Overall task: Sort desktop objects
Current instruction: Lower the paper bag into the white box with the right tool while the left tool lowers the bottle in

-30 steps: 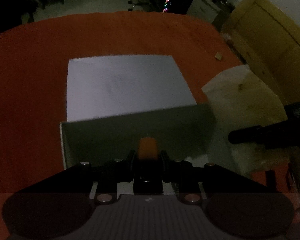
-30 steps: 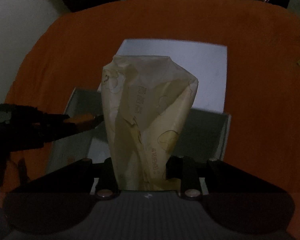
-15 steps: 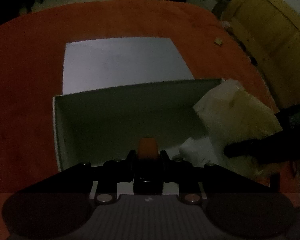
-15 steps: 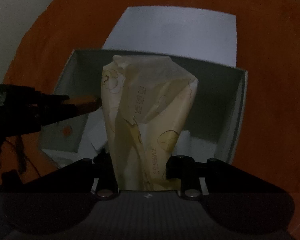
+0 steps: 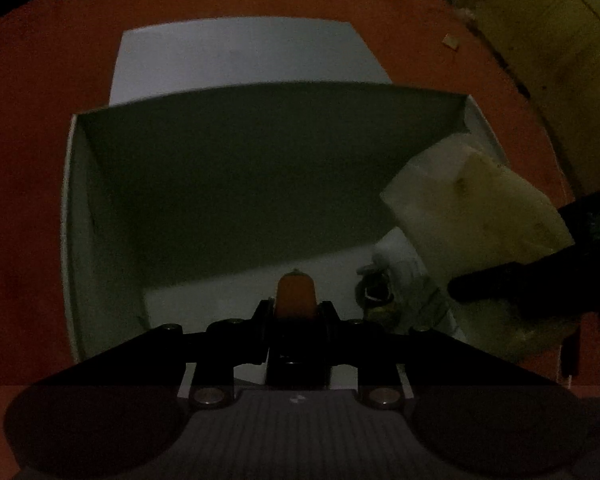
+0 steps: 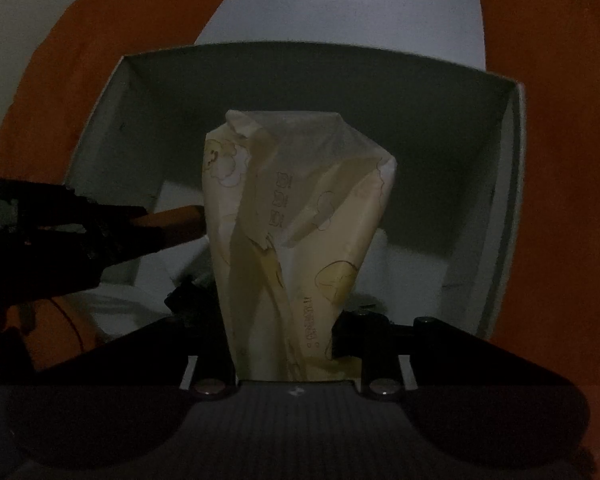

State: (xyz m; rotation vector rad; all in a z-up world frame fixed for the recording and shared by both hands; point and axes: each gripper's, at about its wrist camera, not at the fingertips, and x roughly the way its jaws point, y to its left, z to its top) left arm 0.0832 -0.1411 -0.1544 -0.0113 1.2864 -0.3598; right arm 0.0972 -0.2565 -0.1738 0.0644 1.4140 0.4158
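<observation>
Dim light falls on an orange-red tablecloth point(image 5: 28, 160) where a white open box point(image 5: 70, 216) sits with its lid point(image 5: 236, 52) lying flat behind it. Over the past second both hand-held grippers have sunk toward the box, so its walls now loom much larger and its floor has come into sight. The left gripper point(image 5: 296, 294) pinches a small orange object point(image 5: 296, 292) between nearly closed jaws, low inside the box. The right gripper point(image 6: 284, 344) is clamped on a crumpled pale yellow printed packet point(image 6: 296, 240), which hangs within the box opening. Neither grip has loosened, so I judge both items are about to be set down but are not yet released.

From the left wrist view, small items already on the box floor can be seen: something white and a dark ring-like piece point(image 5: 374, 290), too dim to name. Those are mostly hidden in the right wrist view, which instead shows the packet's cartoon print and the orange object from the side, just beside the packet.
</observation>
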